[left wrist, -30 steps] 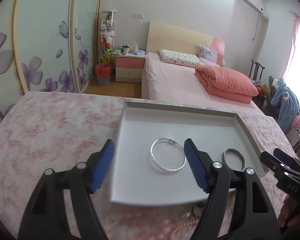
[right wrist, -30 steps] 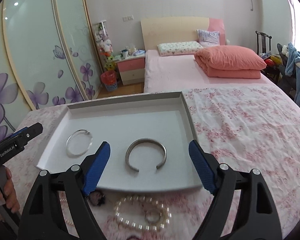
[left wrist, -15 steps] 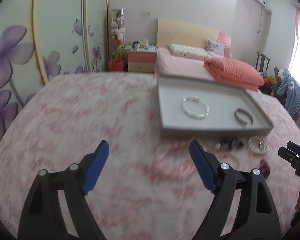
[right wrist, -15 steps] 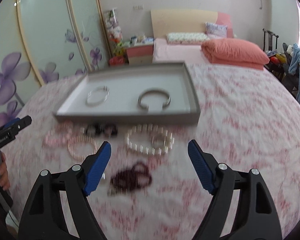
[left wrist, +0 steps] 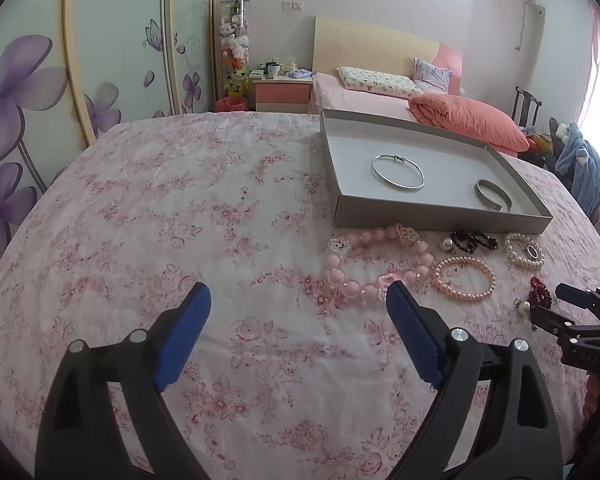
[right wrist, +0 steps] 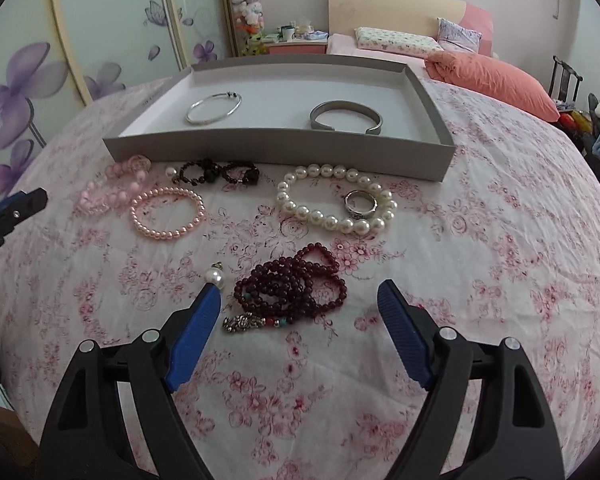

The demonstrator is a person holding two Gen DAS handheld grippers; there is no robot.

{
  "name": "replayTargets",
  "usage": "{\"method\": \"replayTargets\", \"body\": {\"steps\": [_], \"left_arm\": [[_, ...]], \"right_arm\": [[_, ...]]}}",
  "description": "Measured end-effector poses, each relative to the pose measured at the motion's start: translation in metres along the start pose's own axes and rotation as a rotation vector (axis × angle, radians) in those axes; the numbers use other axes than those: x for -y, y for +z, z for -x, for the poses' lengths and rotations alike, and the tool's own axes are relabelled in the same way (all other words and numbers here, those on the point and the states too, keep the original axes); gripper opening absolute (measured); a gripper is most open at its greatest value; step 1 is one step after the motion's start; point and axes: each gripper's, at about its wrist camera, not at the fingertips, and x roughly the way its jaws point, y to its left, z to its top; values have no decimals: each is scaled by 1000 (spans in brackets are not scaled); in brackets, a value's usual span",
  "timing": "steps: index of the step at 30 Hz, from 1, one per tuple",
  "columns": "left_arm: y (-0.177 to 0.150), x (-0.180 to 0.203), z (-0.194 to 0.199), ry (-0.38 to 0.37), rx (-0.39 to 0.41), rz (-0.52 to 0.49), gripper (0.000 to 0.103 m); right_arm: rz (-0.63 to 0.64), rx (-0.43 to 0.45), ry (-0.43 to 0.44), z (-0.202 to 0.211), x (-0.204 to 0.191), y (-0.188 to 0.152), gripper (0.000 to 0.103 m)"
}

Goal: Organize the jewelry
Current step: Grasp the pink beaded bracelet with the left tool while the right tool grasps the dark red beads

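Observation:
A grey tray (right wrist: pixel 280 152) on the floral cloth holds a thin silver bangle (right wrist: pixel 189 117) and a silver cuff (right wrist: pixel 345 105). In front of it lie a big-bead pink bracelet (left wrist: pixel 352 290), a pink pearl bracelet (right wrist: pixel 168 235), black beads (right wrist: pixel 220 174), a white pearl bracelet (right wrist: pixel 332 222) with a ring (right wrist: pixel 360 202) inside it, a pearl earring (right wrist: pixel 217 278) and dark red beads (right wrist: pixel 284 292). My right gripper (right wrist: pixel 299 288) hovers open over the dark red beads. My left gripper (left wrist: pixel 298 292) is over bare cloth left of the big pink beads, jaws opening, nothing between them.
The round table's edge curves away on both sides. Beyond it stand a bed (left wrist: pixel 380 100) with an orange quilt, a pink nightstand (left wrist: pixel 282 94) and flowered wardrobe doors (left wrist: pixel 28 92). A chair heaped with clothes (left wrist: pixel 580 160) stands at the right.
Both grippers have drawn back from over the tray toward the near side of the table, bringing the loose jewellery into view. The left jaws now stand wider.

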Motion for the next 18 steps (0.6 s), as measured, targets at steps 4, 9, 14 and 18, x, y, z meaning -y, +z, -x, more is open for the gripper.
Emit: {"method": "replayTargets", "body": {"steps": [4,9,14,18], "left_arm": [[0,0,-2,1,-5,4,87],[1,4,-7,-2,-13,-1,87],[4,7,-13,-6,-24,-2,87],[9,11,-21,5,-36,-7,78]], "right_arm": [[32,7,-11,-1,-3,0,64],[42,23,-7,0,-3,1,37],[36,29,-4,3,2,-2,15],[-16,38,-42,5,16,-4,14]]}}
